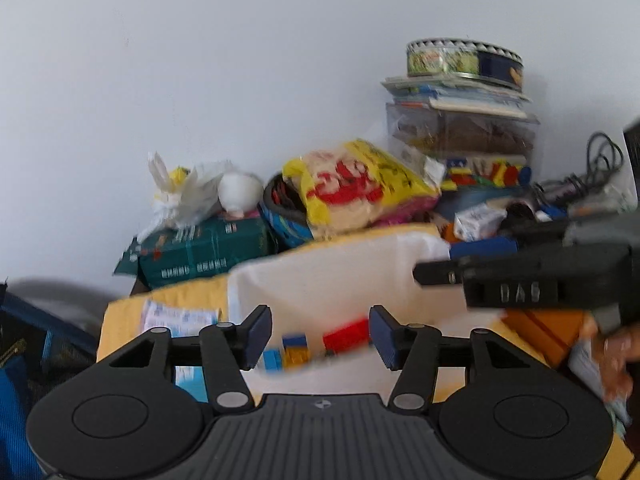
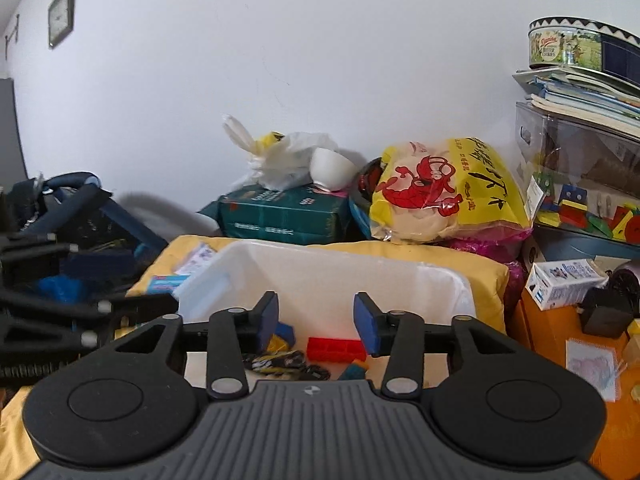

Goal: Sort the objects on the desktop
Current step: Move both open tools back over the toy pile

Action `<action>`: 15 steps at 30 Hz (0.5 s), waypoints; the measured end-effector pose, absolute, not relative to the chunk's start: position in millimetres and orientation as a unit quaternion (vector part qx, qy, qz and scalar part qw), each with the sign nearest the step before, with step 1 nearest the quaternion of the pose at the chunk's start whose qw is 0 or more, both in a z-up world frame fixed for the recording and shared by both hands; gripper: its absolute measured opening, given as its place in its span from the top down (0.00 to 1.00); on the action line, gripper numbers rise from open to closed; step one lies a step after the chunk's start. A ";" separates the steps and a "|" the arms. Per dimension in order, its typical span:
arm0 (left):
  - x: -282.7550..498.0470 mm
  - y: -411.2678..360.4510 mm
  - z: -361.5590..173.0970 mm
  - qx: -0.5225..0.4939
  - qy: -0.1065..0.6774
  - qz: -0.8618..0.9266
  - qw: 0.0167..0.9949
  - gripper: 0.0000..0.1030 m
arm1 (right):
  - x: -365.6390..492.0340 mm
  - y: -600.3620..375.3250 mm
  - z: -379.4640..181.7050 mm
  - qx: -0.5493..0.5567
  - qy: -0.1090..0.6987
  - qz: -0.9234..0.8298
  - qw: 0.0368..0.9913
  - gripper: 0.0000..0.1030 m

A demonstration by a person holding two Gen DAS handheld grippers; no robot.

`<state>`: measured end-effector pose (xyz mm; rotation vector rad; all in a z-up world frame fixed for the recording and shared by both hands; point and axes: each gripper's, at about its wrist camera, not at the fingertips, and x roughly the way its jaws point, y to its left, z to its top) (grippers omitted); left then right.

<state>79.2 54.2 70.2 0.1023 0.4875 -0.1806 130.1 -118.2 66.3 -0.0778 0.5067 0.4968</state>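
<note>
- Left wrist view: the left gripper [image 1: 320, 334] is spread wide and empty over the white bin [image 1: 332, 276]; the red brick [image 1: 346, 336] lies inside, just beyond its tips, a little right of centre (blurred).
- Right wrist view: the right gripper [image 2: 316, 324], also wide and empty, hangs above the same bin [image 2: 400, 280]; the brick [image 2: 336, 349] lies crosswise between and below its pads, so this arm looks better placed.

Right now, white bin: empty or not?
Not empty. White bin holds a red brick, blue and yellow blocks, and a dark patterned item.
</note>
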 end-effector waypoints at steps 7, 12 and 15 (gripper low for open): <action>27.9 53.2 29.9 0.004 0.300 -0.102 0.949 0.44 | 92.5 -130.9 62.5 -0.055 0.269 0.265 0.924 0.55; 4.3 43.0 5.9 0.017 0.329 -0.108 0.938 0.44 | 67.9 -140.3 67.5 -0.051 0.273 0.282 0.918 0.52; 1.7 41.9 -7.4 0.016 0.343 -0.104 0.933 0.44 | 57.5 -139.9 51.4 -0.065 0.284 0.278 0.915 0.50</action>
